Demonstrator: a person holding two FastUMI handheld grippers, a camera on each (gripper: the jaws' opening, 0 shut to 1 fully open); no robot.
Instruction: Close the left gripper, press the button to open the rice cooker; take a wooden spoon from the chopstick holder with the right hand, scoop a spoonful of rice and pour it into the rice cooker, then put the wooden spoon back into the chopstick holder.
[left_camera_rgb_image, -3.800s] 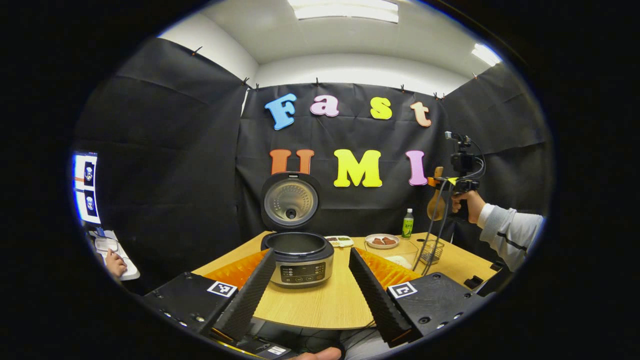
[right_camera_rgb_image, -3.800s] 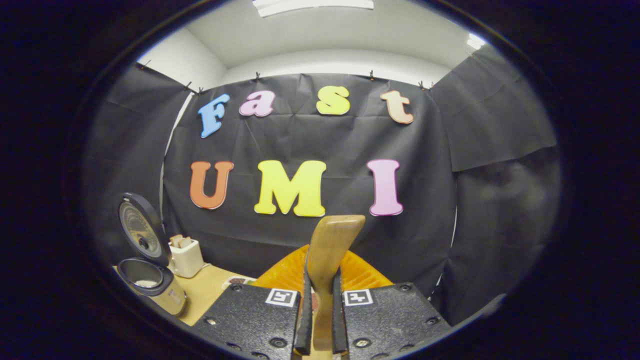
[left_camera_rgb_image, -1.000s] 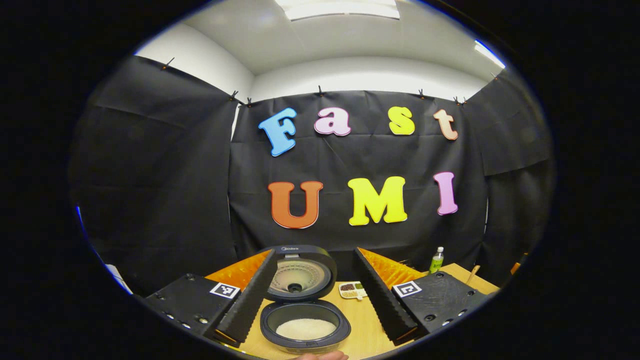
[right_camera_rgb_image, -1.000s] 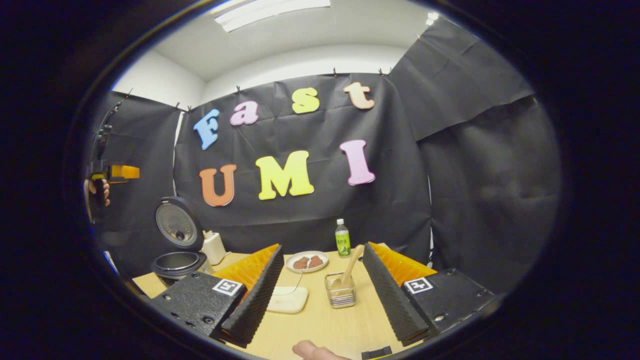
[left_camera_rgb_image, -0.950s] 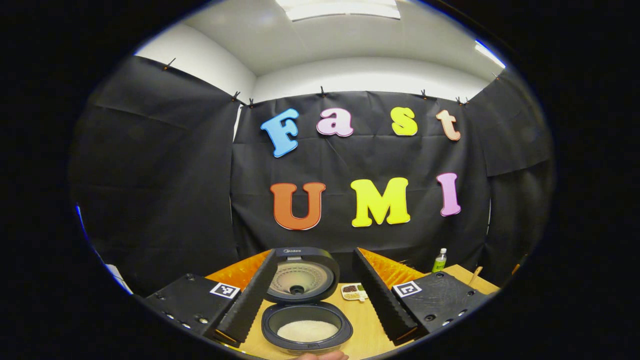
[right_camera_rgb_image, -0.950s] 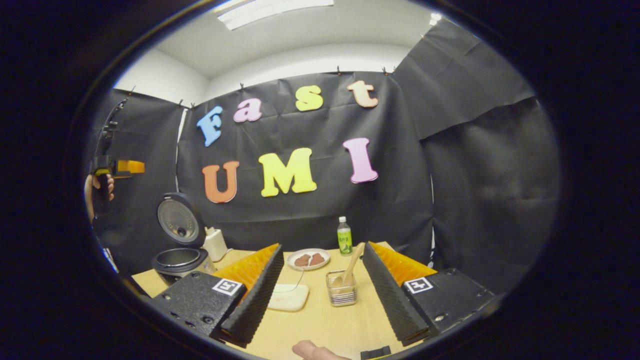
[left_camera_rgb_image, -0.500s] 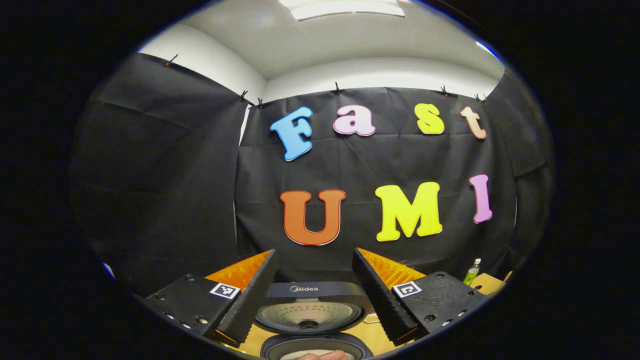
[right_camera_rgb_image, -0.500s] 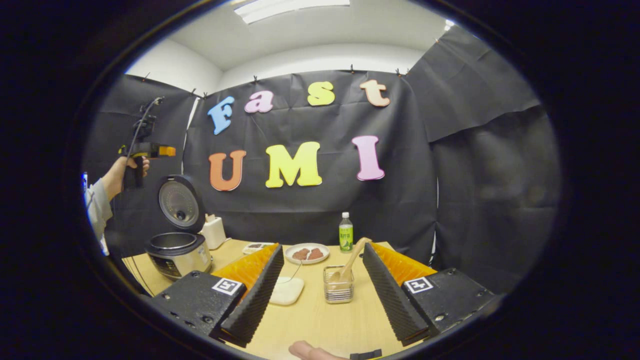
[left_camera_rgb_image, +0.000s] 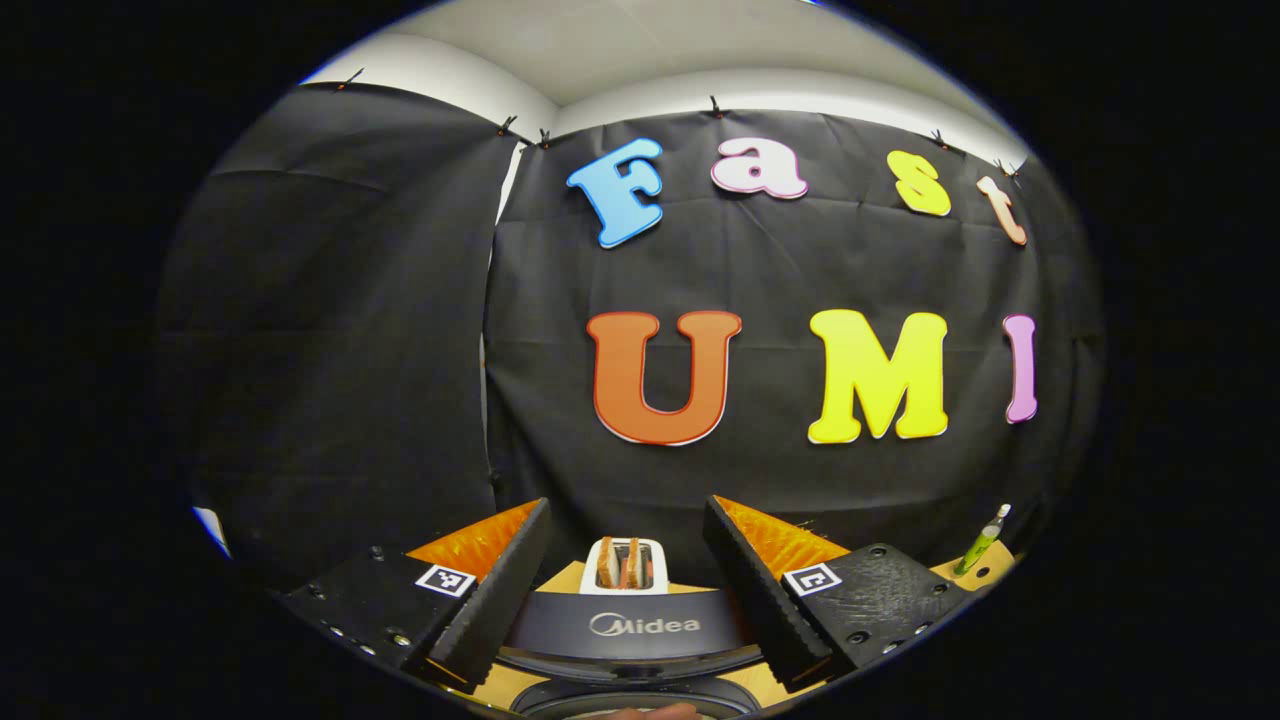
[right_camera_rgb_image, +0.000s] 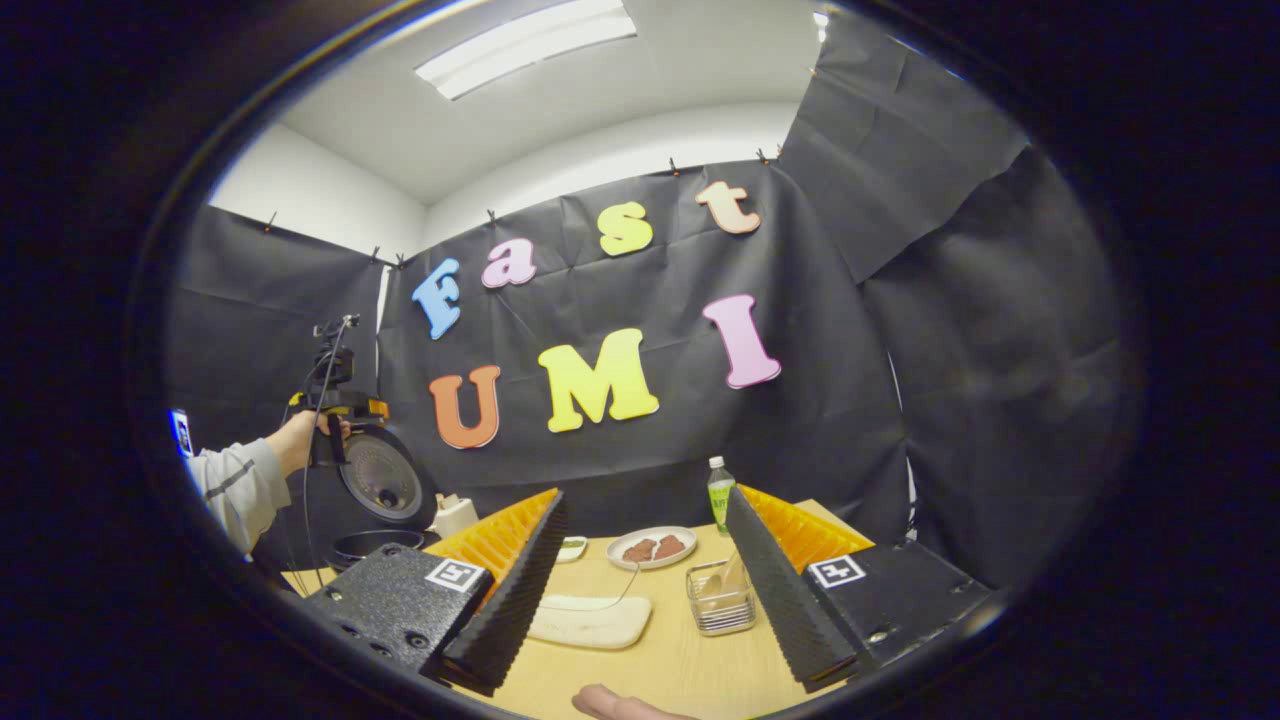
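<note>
The rice cooker (right_camera_rgb_image: 372, 540) stands open at the table's left end, its lid (right_camera_rgb_image: 385, 485) raised. In the left gripper view the lid's top edge (left_camera_rgb_image: 645, 625) lies just below and between my fingers, with the pot rim (left_camera_rgb_image: 630, 697) beneath it. My left gripper (left_camera_rgb_image: 626, 508) is open and holds nothing; the right gripper view shows it (right_camera_rgb_image: 340, 405) in a hand above the lid. My right gripper (right_camera_rgb_image: 646, 497) is open and empty over the table. The wire chopstick holder (right_camera_rgb_image: 722, 600) holds the wooden spoon (right_camera_rgb_image: 713, 587), whose handle is hidden behind my right finger.
A toaster (left_camera_rgb_image: 625, 565) with bread stands behind the cooker. A plate of brown food (right_camera_rgb_image: 652, 548), a green bottle (right_camera_rgb_image: 720, 493) and a small dish (right_camera_rgb_image: 572, 547) sit at the table's back. A flat white tray (right_camera_rgb_image: 590, 620) lies near the holder. A grey sleeve (right_camera_rgb_image: 235, 490) shows at left.
The right gripper, earlier shut on the spoon, is open and the spoon stands in the holder. The left gripper has moved forward and down over the cooker's raised lid. The right view has tilted.
</note>
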